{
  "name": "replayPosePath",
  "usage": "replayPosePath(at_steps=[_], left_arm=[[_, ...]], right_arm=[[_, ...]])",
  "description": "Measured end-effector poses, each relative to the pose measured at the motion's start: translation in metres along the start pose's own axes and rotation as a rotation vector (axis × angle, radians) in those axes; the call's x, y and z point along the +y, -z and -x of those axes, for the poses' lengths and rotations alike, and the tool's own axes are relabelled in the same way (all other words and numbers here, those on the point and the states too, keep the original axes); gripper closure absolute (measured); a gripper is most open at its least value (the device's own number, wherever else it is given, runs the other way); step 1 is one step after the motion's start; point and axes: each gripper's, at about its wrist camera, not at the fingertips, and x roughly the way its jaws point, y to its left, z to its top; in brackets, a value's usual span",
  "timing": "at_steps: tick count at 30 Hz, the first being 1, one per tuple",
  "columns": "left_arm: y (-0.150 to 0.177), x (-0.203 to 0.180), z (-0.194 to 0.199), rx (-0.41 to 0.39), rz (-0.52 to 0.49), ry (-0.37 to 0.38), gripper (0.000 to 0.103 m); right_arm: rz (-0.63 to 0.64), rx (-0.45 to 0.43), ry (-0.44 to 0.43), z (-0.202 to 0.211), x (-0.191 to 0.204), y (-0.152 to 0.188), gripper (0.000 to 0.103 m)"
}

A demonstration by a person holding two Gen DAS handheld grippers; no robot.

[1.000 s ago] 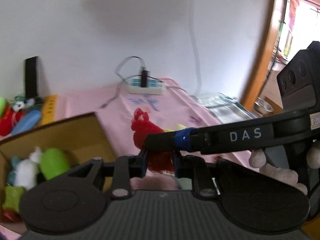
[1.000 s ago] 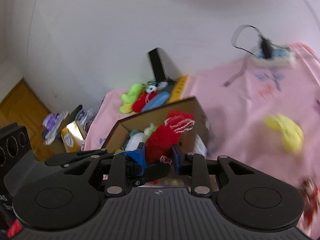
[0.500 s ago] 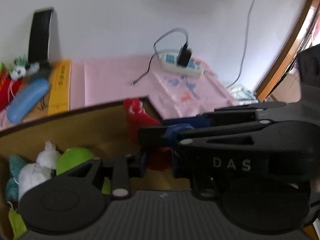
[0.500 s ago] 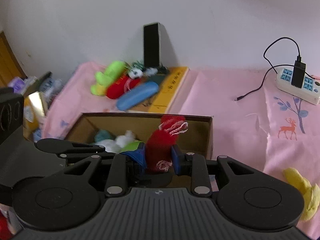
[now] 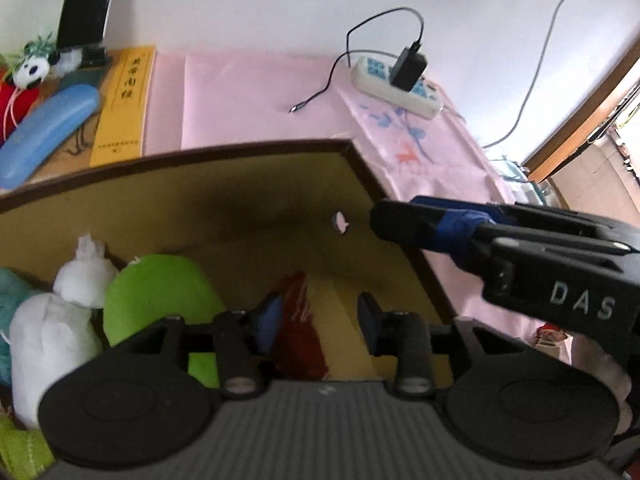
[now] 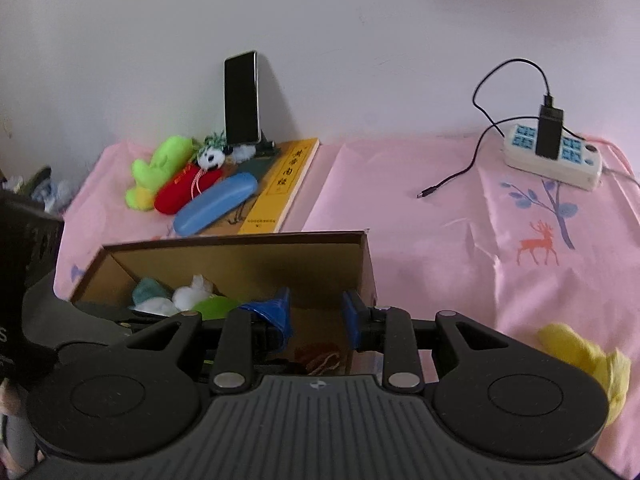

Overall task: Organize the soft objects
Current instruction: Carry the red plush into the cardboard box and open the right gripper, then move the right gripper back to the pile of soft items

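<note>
A red plush toy (image 5: 300, 336) lies loose inside the cardboard box (image 5: 240, 152), just below my open left gripper (image 5: 318, 322). It also shows in the right wrist view (image 6: 320, 354) under my open right gripper (image 6: 316, 318). The box (image 6: 240, 240) also holds a green plush (image 5: 160, 292), a white plush (image 5: 60, 320) and a teal one (image 6: 148, 290). A yellow plush (image 6: 580, 352) lies on the pink cloth to the right of the box. My right gripper's fingers (image 5: 432, 226) reach over the box's right wall in the left wrist view.
Behind the box lie a green plush (image 6: 160, 168), a red plush (image 6: 184, 190), a small panda (image 6: 210, 156), a blue glasses case (image 6: 216, 208) and a yellow book (image 6: 284, 184). A phone (image 6: 240, 98) leans on the wall. A power strip (image 6: 552, 156) with a cable sits at back right.
Both grippers held the red plush and carried it over the box. Both have now opened, and the plush has dropped into the box.
</note>
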Motion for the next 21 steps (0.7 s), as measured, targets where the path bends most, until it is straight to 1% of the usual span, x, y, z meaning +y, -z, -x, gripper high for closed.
replayPosePath(at_steps=[4, 6, 9, 12, 13, 17, 21], left_arm=[[0.005, -0.012, 0.022, -0.044, -0.034, -0.005, 0.066], [0.009, -0.023, 0.039, -0.087, -0.062, -0.015, 0.066], [0.017, -0.045, 0.064, -0.153, -0.108, -0.031, 0.066], [0.031, -0.070, 0.086, -0.200, -0.141, -0.040, 0.066], [0.035, -0.076, 0.090, -0.208, -0.148, -0.038, 0.066], [0.055, -0.107, 0.100, -0.233, -0.173, -0.030, 0.066], [0.074, -0.137, 0.094, -0.216, -0.176, 0.008, 0.066]], right_arm=[[-0.050, -0.032, -0.031, 0.018, 0.002, 0.003, 0.092], [-0.058, -0.054, -0.047, 0.028, 0.004, 0.005, 0.091], [-0.082, -0.084, -0.065, 0.048, -0.002, 0.008, 0.091], [-0.103, -0.110, -0.078, 0.072, -0.015, 0.012, 0.091], [-0.108, -0.122, -0.059, 0.080, -0.019, 0.014, 0.091], [-0.090, -0.136, -0.032, 0.113, -0.037, 0.026, 0.090], [-0.080, -0.121, -0.008, 0.140, -0.054, 0.045, 0.090]])
